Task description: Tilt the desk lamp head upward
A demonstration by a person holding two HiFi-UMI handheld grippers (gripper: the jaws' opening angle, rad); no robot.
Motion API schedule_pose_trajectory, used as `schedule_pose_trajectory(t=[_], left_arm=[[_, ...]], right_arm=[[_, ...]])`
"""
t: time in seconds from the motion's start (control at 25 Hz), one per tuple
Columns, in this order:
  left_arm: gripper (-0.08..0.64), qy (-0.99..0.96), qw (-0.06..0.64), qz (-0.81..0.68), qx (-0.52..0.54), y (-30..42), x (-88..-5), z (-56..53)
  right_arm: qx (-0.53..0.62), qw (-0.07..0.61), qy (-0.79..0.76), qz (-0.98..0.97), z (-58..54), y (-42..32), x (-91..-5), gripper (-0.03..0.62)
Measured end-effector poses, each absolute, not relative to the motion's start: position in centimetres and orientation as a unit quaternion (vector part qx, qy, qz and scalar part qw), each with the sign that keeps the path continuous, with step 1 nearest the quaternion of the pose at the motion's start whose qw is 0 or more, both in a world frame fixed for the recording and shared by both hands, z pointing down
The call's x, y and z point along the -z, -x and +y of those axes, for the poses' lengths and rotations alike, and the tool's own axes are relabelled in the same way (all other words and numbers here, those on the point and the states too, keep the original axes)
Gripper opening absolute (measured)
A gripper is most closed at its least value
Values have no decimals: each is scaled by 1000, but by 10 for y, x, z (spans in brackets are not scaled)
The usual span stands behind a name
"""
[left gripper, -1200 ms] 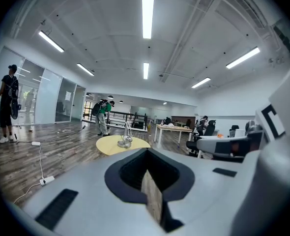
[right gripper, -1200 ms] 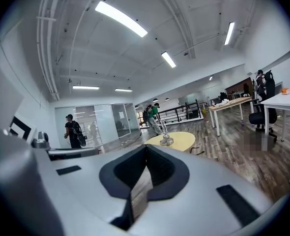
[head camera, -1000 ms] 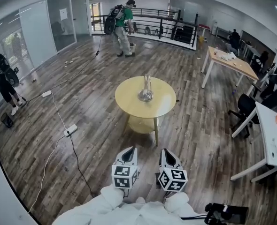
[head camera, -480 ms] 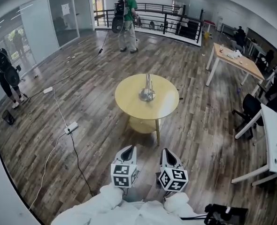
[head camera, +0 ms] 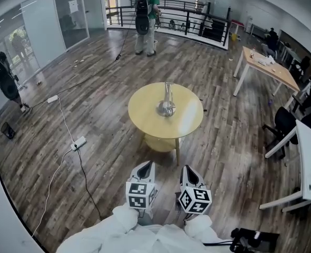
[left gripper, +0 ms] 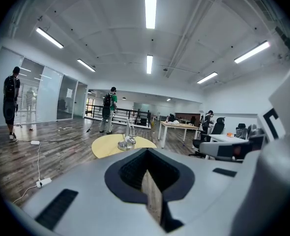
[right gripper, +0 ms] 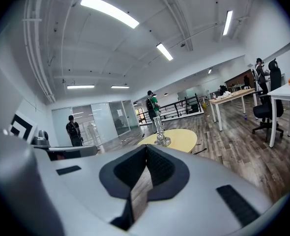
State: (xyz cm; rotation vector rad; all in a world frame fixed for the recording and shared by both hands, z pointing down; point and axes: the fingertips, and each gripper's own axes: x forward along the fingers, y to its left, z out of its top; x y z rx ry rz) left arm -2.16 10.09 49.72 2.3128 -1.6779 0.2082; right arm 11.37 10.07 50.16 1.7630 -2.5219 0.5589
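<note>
Moved closer to table (head camera: 143, 121) vs a sec ago — still well short of lamp (head camera: 166, 103). Holding left gripper (head camera: 145, 168) & right gripper (head camera: 186, 172) pressed shut, empty. No tilt yet.

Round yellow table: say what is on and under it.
On the table: one silver desk lamp. Under it: a lower yellow shelf, mostly covered by the top.

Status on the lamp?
Left tongs, right tongs shut, empty. Lamp on table ahead, not reached. Cable lies off left, clear of path.
</note>
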Motion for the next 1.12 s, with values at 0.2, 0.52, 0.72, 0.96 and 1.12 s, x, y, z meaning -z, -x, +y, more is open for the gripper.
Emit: schedule_pose_trajectory(t=[0.2,0.52,0.72,0.96,1.12], left_arm=[[2,-802,139,-577,-70,27,-496,63],[2,-816,128,-559,-69,36,-481,-15],[2,-822,117,-553,-68,51,-480,-66],[2,-814,128,-561,-78,85,-498,-109],[2,-810,146,-562,-82,97,-513,-131]], right_arm=[[-179,1,-567,-804,60,-110,-495,14],[-173,-2,-576,-799,-11,-94,-485,14],[-165,-14,-581,-797,-65,-77,-482,14],[-176,-12,-588,-790,-105,-54,-498,14],[-197,-6,-590,-783,-120,-52,-517,14]])
